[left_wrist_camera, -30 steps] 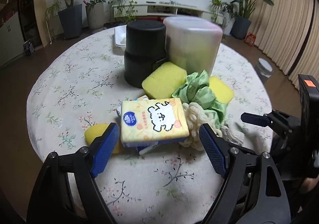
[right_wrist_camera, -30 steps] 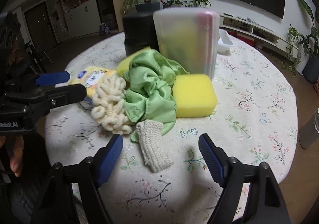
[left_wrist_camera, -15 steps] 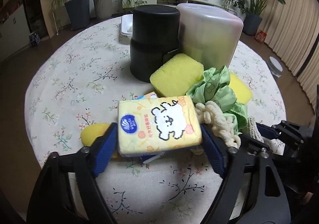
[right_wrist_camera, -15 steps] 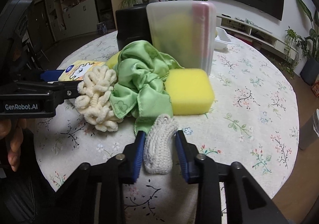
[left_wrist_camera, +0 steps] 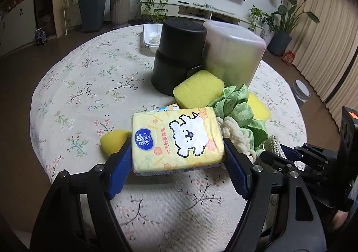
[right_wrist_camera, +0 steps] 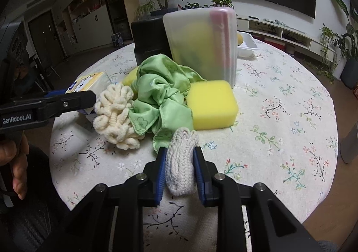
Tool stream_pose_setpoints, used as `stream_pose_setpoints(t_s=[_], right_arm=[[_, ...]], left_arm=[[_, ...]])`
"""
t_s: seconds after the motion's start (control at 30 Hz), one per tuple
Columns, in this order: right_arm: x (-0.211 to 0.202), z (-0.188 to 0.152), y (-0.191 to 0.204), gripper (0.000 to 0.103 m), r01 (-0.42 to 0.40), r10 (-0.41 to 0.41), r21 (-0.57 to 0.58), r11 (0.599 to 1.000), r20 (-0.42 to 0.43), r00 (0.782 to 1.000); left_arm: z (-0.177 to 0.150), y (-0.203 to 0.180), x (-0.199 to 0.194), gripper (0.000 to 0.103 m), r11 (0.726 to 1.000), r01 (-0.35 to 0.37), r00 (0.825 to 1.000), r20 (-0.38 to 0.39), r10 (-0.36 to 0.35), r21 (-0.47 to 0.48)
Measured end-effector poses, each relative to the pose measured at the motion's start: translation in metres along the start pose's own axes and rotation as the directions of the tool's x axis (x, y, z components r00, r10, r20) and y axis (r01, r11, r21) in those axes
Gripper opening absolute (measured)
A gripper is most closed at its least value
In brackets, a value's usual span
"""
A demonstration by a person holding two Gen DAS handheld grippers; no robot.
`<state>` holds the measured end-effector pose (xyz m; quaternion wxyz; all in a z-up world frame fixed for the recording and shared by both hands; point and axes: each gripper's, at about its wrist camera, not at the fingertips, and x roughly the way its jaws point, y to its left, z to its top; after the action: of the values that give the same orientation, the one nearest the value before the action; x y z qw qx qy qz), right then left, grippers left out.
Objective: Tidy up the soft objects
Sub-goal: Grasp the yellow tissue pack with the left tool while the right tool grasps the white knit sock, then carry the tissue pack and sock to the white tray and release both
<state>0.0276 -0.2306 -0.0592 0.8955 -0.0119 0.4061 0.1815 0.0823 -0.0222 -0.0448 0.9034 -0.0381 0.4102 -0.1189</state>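
My left gripper (left_wrist_camera: 176,160) is shut on a yellow tissue pack (left_wrist_camera: 176,140) and holds it just above the floral tablecloth. My right gripper (right_wrist_camera: 180,170) is shut on a cream knitted piece (right_wrist_camera: 181,166) at the near edge of the pile. Behind it lie a green satin scrunchie (right_wrist_camera: 161,97), a cream chenille scrunchie (right_wrist_camera: 114,113) and a yellow sponge (right_wrist_camera: 212,104). In the left wrist view another yellow sponge (left_wrist_camera: 199,90) leans on the black container (left_wrist_camera: 179,54), and a small yellow sponge (left_wrist_camera: 114,140) lies at the left.
A frosted translucent bin (right_wrist_camera: 201,43) holding yellow things stands beside the black container. A white tray (left_wrist_camera: 152,34) sits at the far side of the round table (left_wrist_camera: 78,86). The left gripper's arm (right_wrist_camera: 44,106) reaches in from the left of the right wrist view.
My left gripper closed on the tissue pack and lifted it slightly. My right gripper closed on the cream knitted piece and keeps hold of it.
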Motion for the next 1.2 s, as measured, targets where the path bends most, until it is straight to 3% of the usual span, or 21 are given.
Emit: stream_pose_setpoints(t_s=[0.3,0.63,0.87,1.07,1.2], right_arm=[[-0.015,-0.001,-0.008,0.026,-0.032,0.036,0.084,0.996,-0.053,0.998],[-0.041,0.003,-0.015,0.026,0.015,-0.011,0.089,0.996,-0.047,0.999],[-0.04,0.003,-0.021,0.026,0.024,-0.017,0.088,0.996,-0.09,0.996],[-0.048,0.01,-0.036,0.026,0.028,-0.02,0.092,0.995,-0.093,0.995],[-0.059,0.03,-0.059,0.026,0.039,-0.032,0.105,0.994,-0.066,0.997]], left_arm=[[-0.01,0.006,-0.014,0.074,0.999,0.037,0.999,0.007,-0.037,-0.02],[-0.013,0.003,-0.022,0.074,0.997,0.069,0.998,0.017,-0.068,-0.02],[-0.009,0.0,-0.024,0.074,0.995,0.099,0.995,-0.01,-0.099,-0.012],[0.009,0.001,-0.035,0.074,0.992,0.124,0.992,0.006,-0.124,0.003],[0.042,0.012,-0.041,0.074,0.994,0.108,0.993,0.036,-0.109,0.027]])
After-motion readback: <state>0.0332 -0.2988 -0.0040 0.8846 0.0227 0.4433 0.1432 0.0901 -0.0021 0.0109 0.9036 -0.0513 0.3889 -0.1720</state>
